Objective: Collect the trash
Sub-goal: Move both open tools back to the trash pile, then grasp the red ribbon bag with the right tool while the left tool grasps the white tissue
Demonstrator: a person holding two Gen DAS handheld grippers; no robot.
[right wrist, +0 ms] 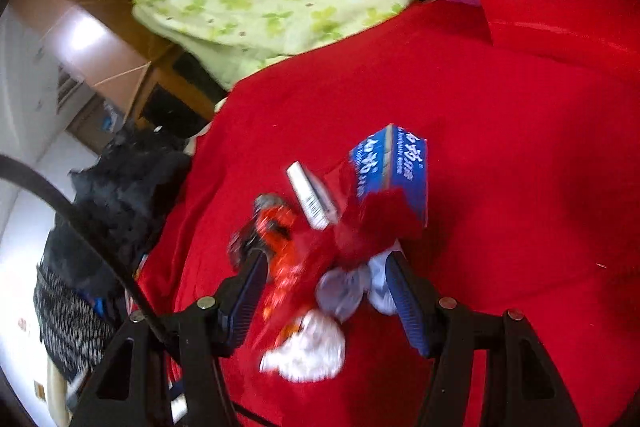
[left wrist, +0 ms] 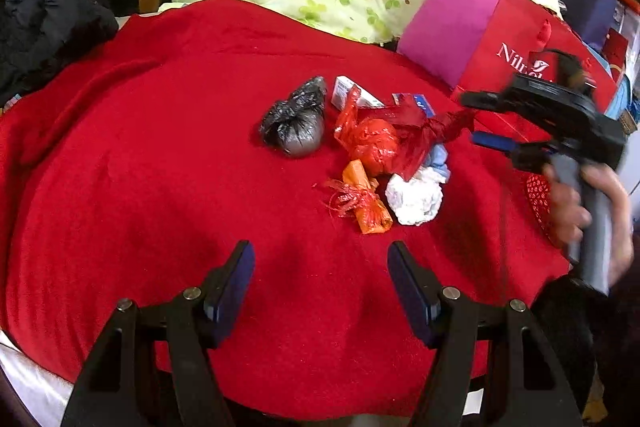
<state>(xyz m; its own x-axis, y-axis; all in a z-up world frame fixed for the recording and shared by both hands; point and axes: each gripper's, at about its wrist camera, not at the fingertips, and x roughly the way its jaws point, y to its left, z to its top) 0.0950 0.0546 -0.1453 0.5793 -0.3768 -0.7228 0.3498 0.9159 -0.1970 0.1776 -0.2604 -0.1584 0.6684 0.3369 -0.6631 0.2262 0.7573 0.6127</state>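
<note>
While trash sits heaped ahead on the red blanket (left wrist: 160,147) | left hand-held gripper (left wrist: 320,291) apart, empty | right hand-held gripper (right wrist: 326,291) apart, straddling the pale wrappers (right wrist: 348,287), likely for pickup.

blue box (right wrist: 394,171): lower part behind red wrap (right wrist: 360,227) | red bag (left wrist: 520,39): lettering cut by right gripper (left wrist: 480,119), blurred

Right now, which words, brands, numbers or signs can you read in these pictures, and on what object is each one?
"Nil...": white letters on the red paper bag; the right gripper hides the rest, and the right wrist view cuts it off.
Blue box: white characters and small lines, too blurred to read.
White box: a barcode only, digits too small.
White box in the left wrist view: print unreadable.
</note>
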